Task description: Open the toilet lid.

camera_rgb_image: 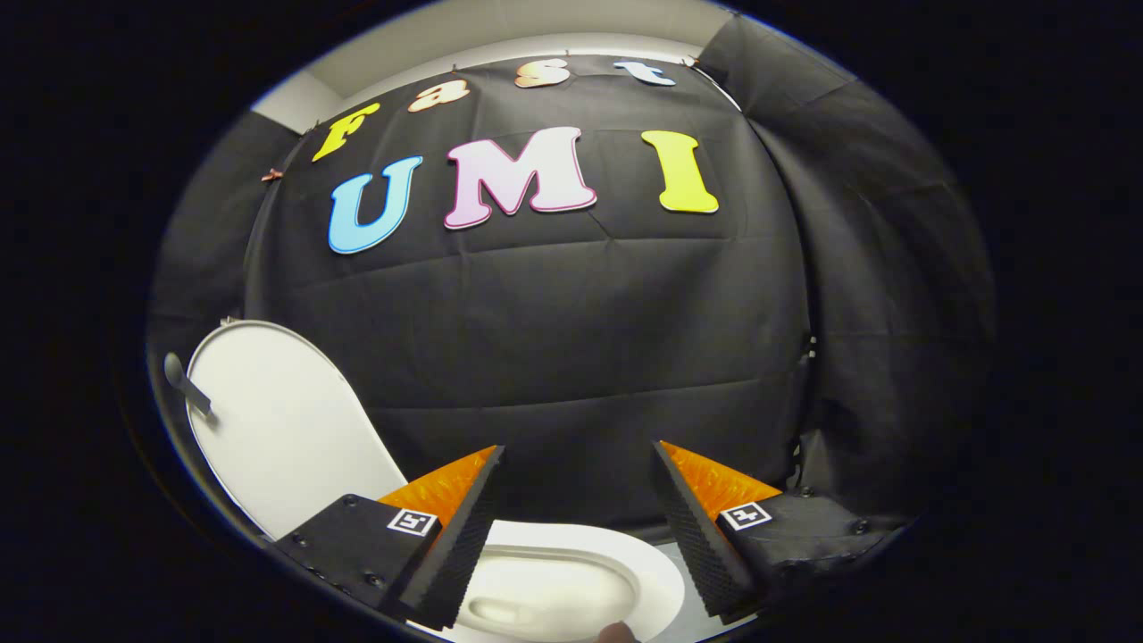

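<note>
Currently, status by item:

Gripper [579, 500]: fingers spread wide apart, holding nothing; no contact with any part of the toilet visible.

Left finger [464, 536]: black ribbed pad facing inward, orange backing behind it, black mount with a small square marker on top; partly overlapping the left side of the bowl rim and the foot of the raised lid.

Right finger [696, 531]: same build, black ribbed pad, orange backing, marked black mount; overlapping the right side of the bowl rim.

Toilet lid [277, 429]: white, oval, raised and standing tilted to the left of the left finger, inner face turned toward the camera; far edge set against the black cloth wall.

Lid handle [185, 382]: small grey tab projecting from the lid's left edge, near the top.

Toilet bowl [571, 580]: white, uncovered, low between the two fingers and just beyond them; rim curving from the left finger across to the right finger, inner basin visible.

Cloth wall [571, 339]: black, creased, directly behind bowl and lid, well beyond the fingertips; second black panel folding in on the right.

Upper background [500, 27]: pale strip of room surface above the cloth.

Near edge: small rounded skin-toned shape [618, 632] below the bowl; identity not determinable.
</note>
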